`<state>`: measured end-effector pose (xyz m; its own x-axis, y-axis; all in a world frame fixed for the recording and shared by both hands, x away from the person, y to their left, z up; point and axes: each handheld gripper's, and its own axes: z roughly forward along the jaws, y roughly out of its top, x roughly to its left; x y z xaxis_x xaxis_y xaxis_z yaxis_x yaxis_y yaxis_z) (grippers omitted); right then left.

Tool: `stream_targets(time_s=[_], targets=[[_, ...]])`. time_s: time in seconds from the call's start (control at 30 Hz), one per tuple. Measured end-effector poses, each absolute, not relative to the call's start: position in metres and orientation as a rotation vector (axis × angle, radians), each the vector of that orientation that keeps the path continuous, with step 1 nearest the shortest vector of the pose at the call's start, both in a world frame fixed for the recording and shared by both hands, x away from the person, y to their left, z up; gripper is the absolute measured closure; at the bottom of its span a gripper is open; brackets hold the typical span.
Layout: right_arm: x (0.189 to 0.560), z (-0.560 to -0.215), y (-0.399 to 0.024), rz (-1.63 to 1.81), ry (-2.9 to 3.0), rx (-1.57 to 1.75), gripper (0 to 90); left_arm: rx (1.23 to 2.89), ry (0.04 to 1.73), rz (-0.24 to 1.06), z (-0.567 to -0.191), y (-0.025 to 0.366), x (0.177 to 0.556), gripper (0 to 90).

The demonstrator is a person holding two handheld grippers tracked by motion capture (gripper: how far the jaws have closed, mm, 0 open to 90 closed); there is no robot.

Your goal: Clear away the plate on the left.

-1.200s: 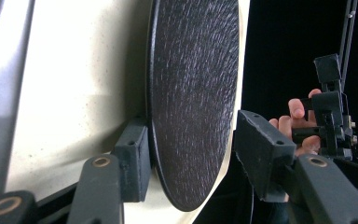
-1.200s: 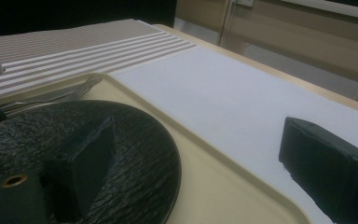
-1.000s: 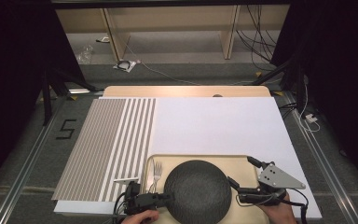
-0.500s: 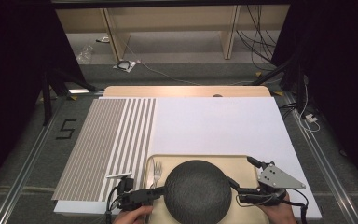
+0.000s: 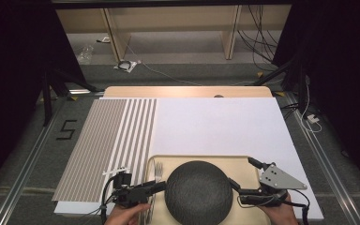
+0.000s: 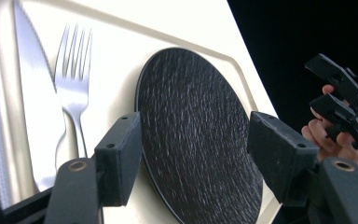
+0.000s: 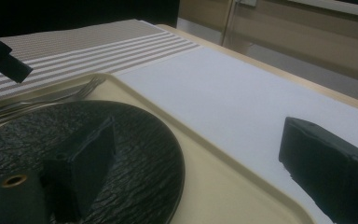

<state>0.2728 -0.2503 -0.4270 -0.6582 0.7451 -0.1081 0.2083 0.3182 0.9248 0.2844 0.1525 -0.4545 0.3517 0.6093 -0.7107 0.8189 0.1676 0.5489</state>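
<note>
The left tool (image 5: 160, 186) has just spread its jaws and lifted off the tray (image 5: 243, 161); they now stand apart with the black plate (image 5: 197, 192) just ahead, ungripped. The right tool (image 5: 244, 176) stands apart at the plate's far rim. A two-sided lift seems next.

Your plate (image 6: 200, 135) is black and matt, with a rough, scratchy skin all over it. It sits on a smooth cream tray (image 6: 121, 42) that looks like plastic and has a soft shine. The fork (image 6: 73, 79) and knife (image 6: 35, 107) are shiny metal, bright like a mirror. The mat (image 5: 105, 140) looks like woven cloth with brown and white stripes. The white sheet (image 5: 215, 126) is flat and matt, like paper. The table (image 5: 187, 91) edge looks like pale wood.
</note>
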Motion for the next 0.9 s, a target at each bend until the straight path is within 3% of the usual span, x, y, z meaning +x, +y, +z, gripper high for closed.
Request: stream_targets(time_s=[0.27, 0.9], targets=[[0.273, -0.427, -0.250, 1.337, 2.060, 0.840, 12.0, 1.583, 1.236, -0.205, -0.447, 0.154, 0.286, 34.1], [0.274, -0.427, -0.251, 1.344, 2.061, 0.844, 12.0, 1.686, 1.071, 0.050, -0.433, 0.159, 0.282, 28.5]])
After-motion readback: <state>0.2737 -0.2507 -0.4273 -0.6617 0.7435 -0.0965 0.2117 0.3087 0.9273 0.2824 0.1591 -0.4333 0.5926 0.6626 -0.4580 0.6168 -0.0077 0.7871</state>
